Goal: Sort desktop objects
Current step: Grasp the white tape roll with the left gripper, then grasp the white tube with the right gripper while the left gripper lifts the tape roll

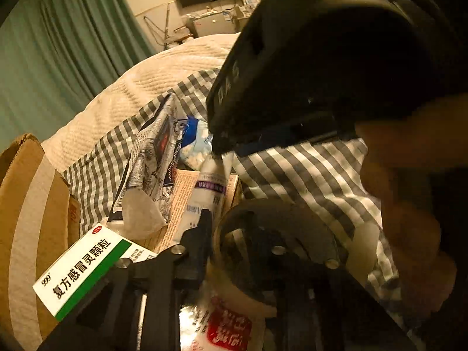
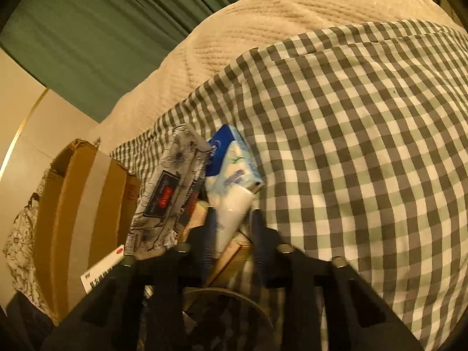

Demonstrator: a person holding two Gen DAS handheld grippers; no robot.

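Observation:
My right gripper (image 2: 234, 216) is shut on a white tube (image 2: 226, 234), one finger on each side of it. In the left wrist view the same gripper (image 1: 222, 149) comes in from the upper right and pinches the top end of the tube (image 1: 209, 187). My left gripper (image 1: 231, 225) is closed on a cream bottle (image 1: 228, 321) with a red label and a dark see-through cap (image 1: 278, 234). Its left finger (image 1: 203, 231) presses the cap's side; the other finger shows only dimly through the cap. That cap (image 2: 228, 307) also shows low in the right wrist view.
A green-and-white medicine box (image 1: 84, 269), a floral pouch (image 1: 152, 158), a blue tissue pack (image 2: 231, 158) and a tan printed box (image 1: 181, 204) are piled on a grey gingham cloth (image 2: 351, 146). An open cardboard box (image 2: 79, 219) stands at the left. A hand (image 1: 409, 204) holds the right gripper.

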